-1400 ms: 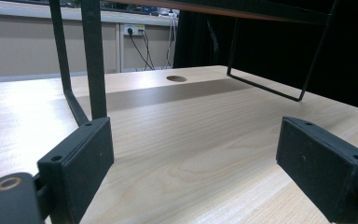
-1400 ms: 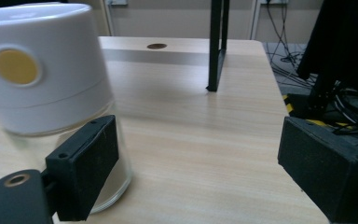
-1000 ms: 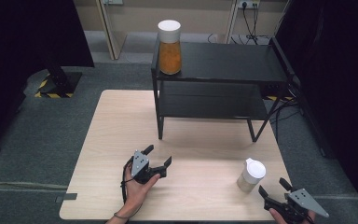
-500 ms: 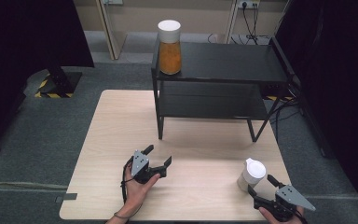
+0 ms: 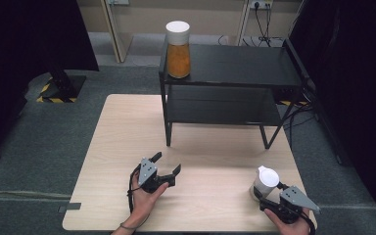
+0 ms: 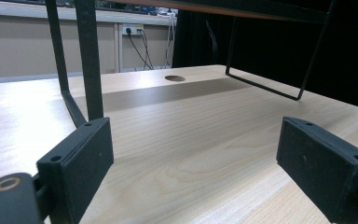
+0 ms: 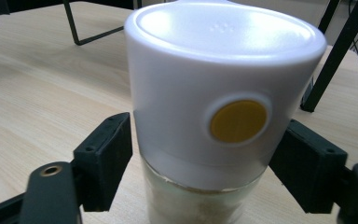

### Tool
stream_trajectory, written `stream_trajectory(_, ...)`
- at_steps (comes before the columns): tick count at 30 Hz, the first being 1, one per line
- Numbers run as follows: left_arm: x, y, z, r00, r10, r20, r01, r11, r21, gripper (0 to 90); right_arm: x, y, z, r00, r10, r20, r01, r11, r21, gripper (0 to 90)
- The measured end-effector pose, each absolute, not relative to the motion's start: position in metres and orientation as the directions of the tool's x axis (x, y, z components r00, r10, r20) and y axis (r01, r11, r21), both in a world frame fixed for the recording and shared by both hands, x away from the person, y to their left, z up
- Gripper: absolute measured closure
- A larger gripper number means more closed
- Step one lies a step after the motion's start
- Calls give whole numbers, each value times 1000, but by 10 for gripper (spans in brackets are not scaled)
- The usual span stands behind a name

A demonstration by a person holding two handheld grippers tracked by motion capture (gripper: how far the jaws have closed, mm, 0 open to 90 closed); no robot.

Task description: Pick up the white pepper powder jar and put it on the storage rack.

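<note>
Since the earlier frames the right gripper [image 5: 269,192] has slid in from the surface's near right corner to the small white-lidded jar [image 5: 264,182], and its jaws have just been closing around it; the left gripper [image 5: 165,169] has kept its place.

That jar stands upright on the pale wooden surface [image 5: 127,147], near the right front edge, well apart from the black two-tier shelf [image 5: 235,68] behind it. In the right gripper view the jar [image 7: 214,107] sits between the two black pads, which meet it at the seam where the white lid ends and the glass body begins; the left pad [image 7: 105,158] appears to be touching, so I take this as a grip on the jar. A round yellow spot on the lid faces the camera.

The left gripper rests low on the surface near the front middle, jaws wide with nothing between them.

The step in hand looks like securing the jar for a lift. To do it well, the pads should bear on the glass below the lid rather than on the lid's rim, squarely on opposite sides, and the squeeze should be firm before any raising. Lifting straight up would keep the jar from tipping. A taller jar of orange contents [image 5: 178,49] stands on the shelf's top left corner, well clear.
</note>
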State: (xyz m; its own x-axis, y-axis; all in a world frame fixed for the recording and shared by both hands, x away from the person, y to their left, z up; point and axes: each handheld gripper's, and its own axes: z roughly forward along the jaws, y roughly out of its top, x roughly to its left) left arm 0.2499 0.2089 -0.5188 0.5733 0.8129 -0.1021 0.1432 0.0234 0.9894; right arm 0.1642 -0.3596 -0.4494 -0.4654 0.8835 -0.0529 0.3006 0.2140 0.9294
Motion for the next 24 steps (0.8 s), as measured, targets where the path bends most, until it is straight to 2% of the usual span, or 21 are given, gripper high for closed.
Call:
stream_trajectory(6,250,209,-519,573,813,-102,142,23,990,104,168,-358,-451,-464,884,-55,314,222,923,294)
stream_trajectory(24,250,209,-518,576,812,-97,143,16,990,103,166,-353,-448,-453,890,-45,300,199,933,305)
